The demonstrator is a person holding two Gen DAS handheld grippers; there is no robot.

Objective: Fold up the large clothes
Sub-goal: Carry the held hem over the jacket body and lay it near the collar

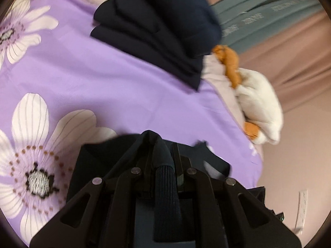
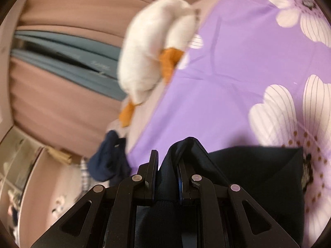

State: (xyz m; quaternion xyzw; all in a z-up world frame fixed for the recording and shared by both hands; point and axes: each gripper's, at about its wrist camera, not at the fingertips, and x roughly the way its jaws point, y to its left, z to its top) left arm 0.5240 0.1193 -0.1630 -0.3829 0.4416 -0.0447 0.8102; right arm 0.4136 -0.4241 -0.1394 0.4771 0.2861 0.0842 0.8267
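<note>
While a stack of folded dark navy garments already lies on the purple flower-printed bedspread at the top of the left wrist view, a further dark navy knitted garment is gripped at two places, pinched between the narrowed jaws of the left hand-held gripper and of the right hand-held gripper, so its folding is judged unfinished. Open bedspread is seen ahead of both hand-held grippers, bounded by the bed edge, where a white plush duck with orange feet is set beside a pink curtain.
</note>
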